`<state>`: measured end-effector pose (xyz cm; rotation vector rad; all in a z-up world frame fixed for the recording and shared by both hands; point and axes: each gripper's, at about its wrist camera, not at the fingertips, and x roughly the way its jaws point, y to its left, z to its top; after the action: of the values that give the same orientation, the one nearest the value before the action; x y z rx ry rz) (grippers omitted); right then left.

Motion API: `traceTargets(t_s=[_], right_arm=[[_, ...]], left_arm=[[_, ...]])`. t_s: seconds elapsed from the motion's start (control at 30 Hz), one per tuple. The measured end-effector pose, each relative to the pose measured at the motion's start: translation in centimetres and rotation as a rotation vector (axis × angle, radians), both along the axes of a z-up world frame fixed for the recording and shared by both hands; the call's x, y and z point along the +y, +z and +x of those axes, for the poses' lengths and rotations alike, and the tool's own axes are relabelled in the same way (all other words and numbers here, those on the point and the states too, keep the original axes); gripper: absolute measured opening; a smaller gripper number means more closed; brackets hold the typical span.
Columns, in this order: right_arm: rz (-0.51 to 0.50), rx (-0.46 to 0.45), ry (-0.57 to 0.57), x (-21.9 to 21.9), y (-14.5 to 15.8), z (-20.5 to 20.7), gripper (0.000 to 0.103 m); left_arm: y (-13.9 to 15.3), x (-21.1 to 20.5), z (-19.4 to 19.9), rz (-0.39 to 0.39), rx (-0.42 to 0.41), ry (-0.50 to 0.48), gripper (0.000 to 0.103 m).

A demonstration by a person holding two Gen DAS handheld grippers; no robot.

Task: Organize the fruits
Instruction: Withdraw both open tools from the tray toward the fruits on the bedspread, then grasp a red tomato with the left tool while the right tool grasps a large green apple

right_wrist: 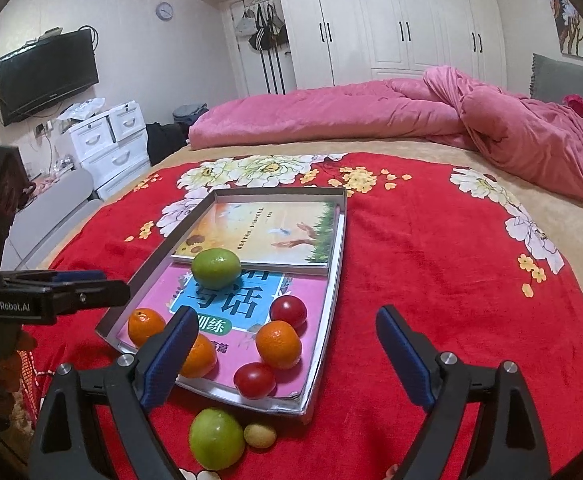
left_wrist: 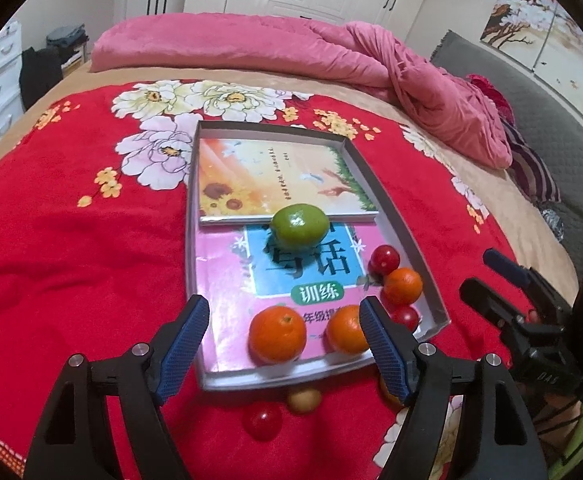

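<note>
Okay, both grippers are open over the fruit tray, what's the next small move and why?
Probably lower the right gripper onto the green fruit lying on the red blanket, just outside the tray's near edge. Both grippers are empty and open, six fruits already sit in the tray, and that green one is the largest piece left out, beside a small yellowish fruit.

I am working over a bed (right_wrist: 431,148) spread with a red flowered blanket (right_wrist: 431,264); a pink quilt (right_wrist: 351,116) lies rumpled along its far edge toward the grey headboard (right_wrist: 567,80). Behind it white wardrobe doors (right_wrist: 391,20) with dark handles fill the wall. On my left a black television (right_wrist: 47,74) hangs on the pale wall above a white drawer chest (right_wrist: 111,140), a round clock (right_wrist: 164,11) higher up. Bags hang in an alcove (right_wrist: 263,32). A blossom painting (left_wrist: 531,28) hangs over the headboard.
</note>
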<state>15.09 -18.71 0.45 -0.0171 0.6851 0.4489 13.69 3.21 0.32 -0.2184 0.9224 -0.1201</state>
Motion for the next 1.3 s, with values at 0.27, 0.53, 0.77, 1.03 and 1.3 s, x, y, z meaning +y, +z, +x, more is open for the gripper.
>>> traceTargets(t_s=[0.27,0.53,0.77,1.03,1.3], right_arm=[[0.001,-0.001,0.019,0.4,0.2,-1.0,0.091],[-0.004,0.005,0.059,1.3,0.2,-2.4,0.095],[-0.007,0.028,0.079,1.8,-0.1,-3.5,0.095],[-0.013,0.082,0.088,2.2,-0.9,-4.6,0.095],[-0.040,0.153,0.089,2.5,-2.2,-5.7,0.095]], left_arm=[[0.3,-0.2,-1.1,0.022,-0.008,0.006,0.079],[0.2,-0.5,-2.2,0.031,0.004,-0.001,0.079],[-0.2,-0.8,-3.2,0.035,0.025,-0.009,0.079],[-1.0,-0.7,-4.2,0.039,0.061,-0.003,0.079],[-2.2,-0.3,-5.2,0.044,0.109,-0.003,0.079]])
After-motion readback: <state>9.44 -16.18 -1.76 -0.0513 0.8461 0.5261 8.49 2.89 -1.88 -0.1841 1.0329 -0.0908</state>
